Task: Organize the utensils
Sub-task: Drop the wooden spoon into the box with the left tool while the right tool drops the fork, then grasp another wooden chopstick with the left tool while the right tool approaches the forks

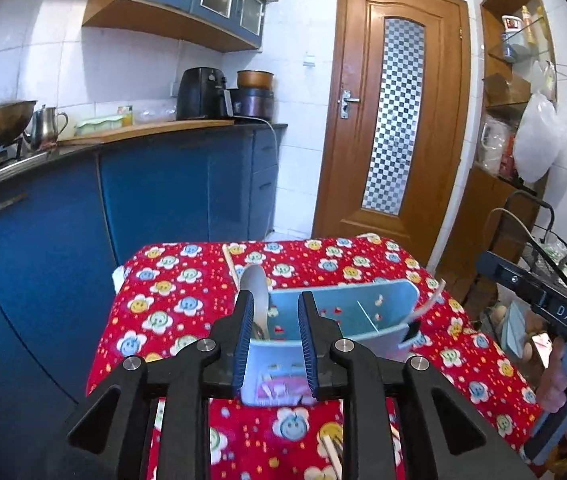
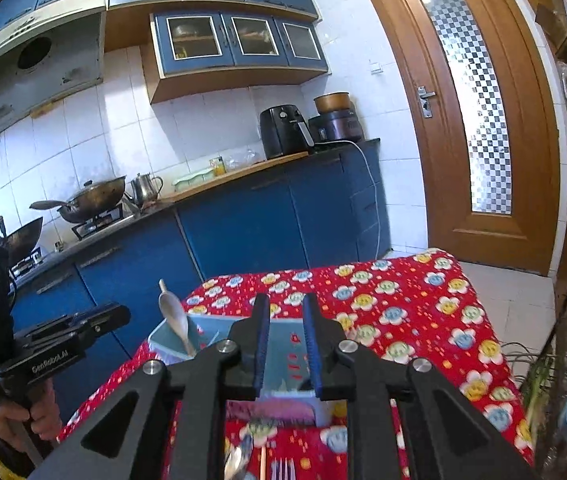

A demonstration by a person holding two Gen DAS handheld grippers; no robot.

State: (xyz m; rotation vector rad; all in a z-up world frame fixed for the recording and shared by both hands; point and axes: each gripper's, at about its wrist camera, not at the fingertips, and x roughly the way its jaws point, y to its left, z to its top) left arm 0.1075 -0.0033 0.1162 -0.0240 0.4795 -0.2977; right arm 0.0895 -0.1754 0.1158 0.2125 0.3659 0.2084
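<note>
Light blue utensil holder (image 1: 347, 312) standing on a table covered by a red flowered cloth (image 1: 171, 304); an inner wall divides it into compartments. A pale spoon (image 1: 257, 292) stands in the left compartment, bowl up, handle down, long axis nearly upright and leaning slightly left. A thin wooden stick (image 1: 230, 266) rises beside it, tilted left. A curved pale strip (image 1: 429, 300) sticks out at the holder's right end; what it is cannot be made out.

Left gripper (image 1: 275, 344): jaws apart, nothing between the pads, the holder just beyond the fingertips. Right gripper (image 2: 285, 344): jaws likewise apart and empty, the holder just ahead and below; seen from here, the spoon (image 2: 173, 316) stands to the left of the fingers.

Near the bottom edge of the right wrist view, on the cloth, lie a metal spoon (image 2: 237, 458), 1 chopstick (image 2: 262, 462) and a fork (image 2: 283, 468), all blurred and cut off. The holder's near face bears a pink label, partly hidden by the grippers.
</note>
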